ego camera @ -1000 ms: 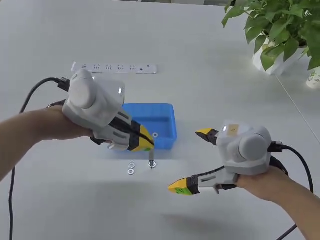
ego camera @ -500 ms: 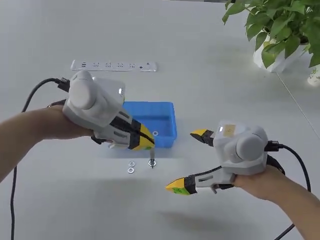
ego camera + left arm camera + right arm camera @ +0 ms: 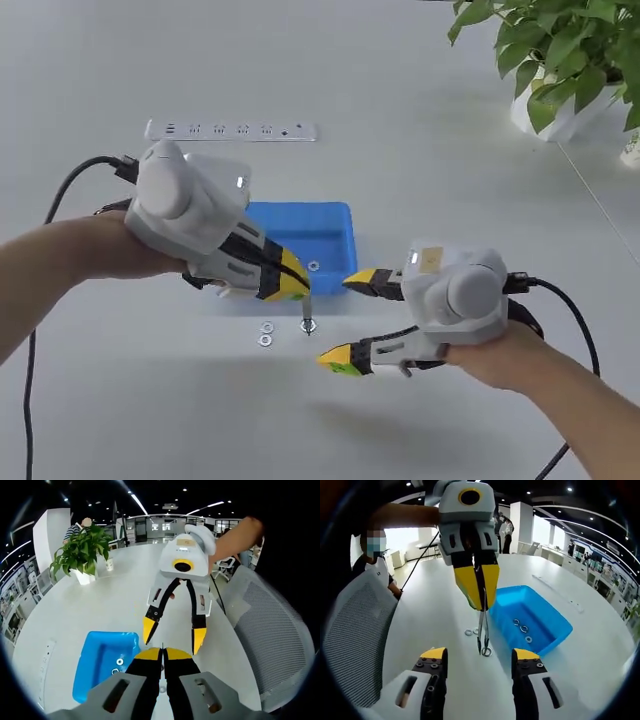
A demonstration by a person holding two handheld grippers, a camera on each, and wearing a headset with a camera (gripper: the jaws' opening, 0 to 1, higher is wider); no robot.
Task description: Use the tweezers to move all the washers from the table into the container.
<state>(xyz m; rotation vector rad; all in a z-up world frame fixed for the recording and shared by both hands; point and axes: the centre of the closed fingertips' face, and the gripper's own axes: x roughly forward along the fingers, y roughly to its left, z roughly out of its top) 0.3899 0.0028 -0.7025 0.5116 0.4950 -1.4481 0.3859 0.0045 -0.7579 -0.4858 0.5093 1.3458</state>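
Beneath the clenched yellow jaws of the left gripper (image 3: 285, 280), slim metal tweezers (image 3: 481, 625) hang point-down. Their tips touch a small, shiny, ring-shaped washer (image 3: 486, 652) on the white table (image 3: 450, 150), probably to pinch and lift it. Just beyond that gripper sits the blue container (image 3: 310, 235), with a few washers (image 3: 524, 628) inside. Two more washers (image 3: 265, 327) lie beside the tweezer tips. Opposite, the right gripper (image 3: 345, 322) hovers with its jaws spread, holding nothing, seemingly on standby.

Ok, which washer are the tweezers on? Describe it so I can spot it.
Start at the blue container. On the white table by its near edge, take the lone washer at the tips of the tweezers held by the left tool, not the close pair of washers beside it.
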